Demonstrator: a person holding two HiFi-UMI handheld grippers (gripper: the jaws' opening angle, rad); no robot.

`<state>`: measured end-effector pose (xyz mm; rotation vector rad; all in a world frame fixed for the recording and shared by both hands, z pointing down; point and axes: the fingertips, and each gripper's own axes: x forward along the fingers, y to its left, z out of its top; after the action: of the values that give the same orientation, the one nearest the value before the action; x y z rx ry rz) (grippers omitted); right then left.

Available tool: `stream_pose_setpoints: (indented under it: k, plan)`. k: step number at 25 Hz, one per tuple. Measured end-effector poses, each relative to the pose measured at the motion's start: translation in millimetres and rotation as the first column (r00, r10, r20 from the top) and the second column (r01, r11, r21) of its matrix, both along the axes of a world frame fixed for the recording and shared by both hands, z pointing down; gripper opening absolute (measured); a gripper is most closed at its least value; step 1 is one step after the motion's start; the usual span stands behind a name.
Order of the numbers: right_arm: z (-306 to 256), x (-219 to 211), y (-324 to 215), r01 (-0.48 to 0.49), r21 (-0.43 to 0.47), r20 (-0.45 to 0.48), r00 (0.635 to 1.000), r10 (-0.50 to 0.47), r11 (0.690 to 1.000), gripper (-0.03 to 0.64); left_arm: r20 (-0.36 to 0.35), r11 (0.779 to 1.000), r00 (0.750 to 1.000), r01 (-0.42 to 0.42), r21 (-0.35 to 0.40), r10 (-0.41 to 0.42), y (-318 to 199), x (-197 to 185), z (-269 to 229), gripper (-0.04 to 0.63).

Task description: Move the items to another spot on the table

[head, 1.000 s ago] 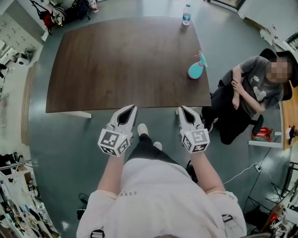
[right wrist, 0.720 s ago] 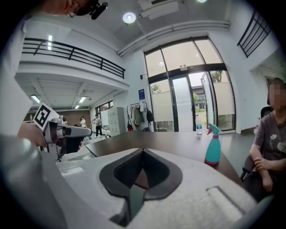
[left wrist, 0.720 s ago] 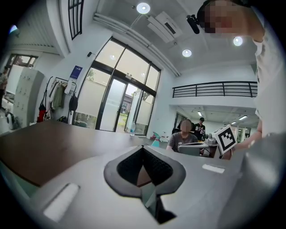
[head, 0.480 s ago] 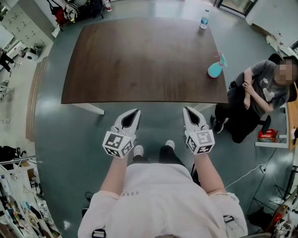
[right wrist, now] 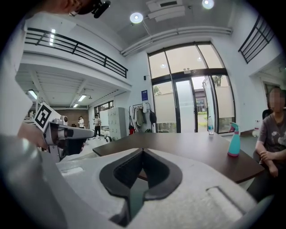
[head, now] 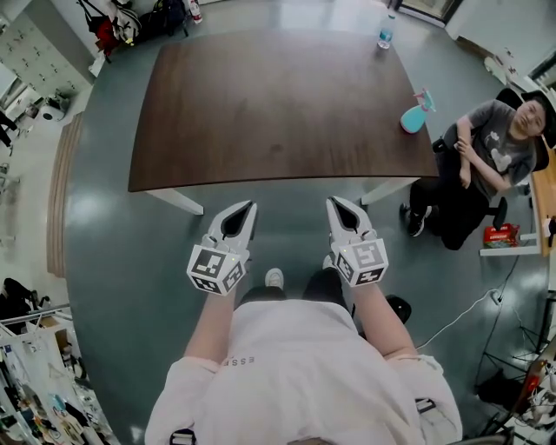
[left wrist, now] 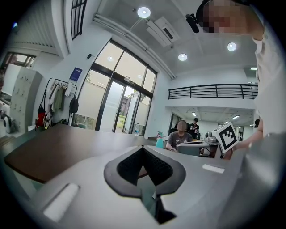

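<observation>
A teal spray bottle (head: 415, 113) stands near the right edge of the dark brown table (head: 269, 113). A clear water bottle (head: 385, 35) stands at the table's far right corner. My left gripper (head: 247, 207) and right gripper (head: 334, 202) hover side by side over the floor, short of the table's near edge. Both are shut, with nothing between the fingers. The left gripper view shows the left gripper (left wrist: 143, 148) level with the tabletop, and the spray bottle (left wrist: 159, 141) far off. In the right gripper view, beyond the right gripper (right wrist: 143, 150), the spray bottle (right wrist: 233, 141) and water bottle (right wrist: 210, 128) stand at the right.
A person (head: 491, 152) sits on a chair just past the table's right edge, close to the spray bottle. White table legs (head: 178, 202) show under the near edge. Coats and bags (head: 130, 17) hang beyond the far left corner. Grey floor surrounds the table.
Both grippers have drawn back from the table's near edge, and a strip of floor now shows between them and it. The table sits farther right in the head view.
</observation>
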<state>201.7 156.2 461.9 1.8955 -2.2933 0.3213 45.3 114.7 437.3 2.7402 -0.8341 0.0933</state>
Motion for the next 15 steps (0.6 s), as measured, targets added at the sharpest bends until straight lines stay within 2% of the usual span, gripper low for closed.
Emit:
stream_pose_setpoints:
  k: [3,15]
  plan:
    - [-1,-19,-1,0.016,0.007,-0.015,1.0,-0.016,1.0,-0.009,-0.01,1.0,1.0,0.008,-0.001,-0.008,1,-16,3,0.015]
    - [-18,-53,-8,0.05,0.053,-0.062,0.997,-0.046,0.997,-0.009,-0.038,0.999,0.999,0.005,0.053,-0.003,-7,-39,-14,0.015]
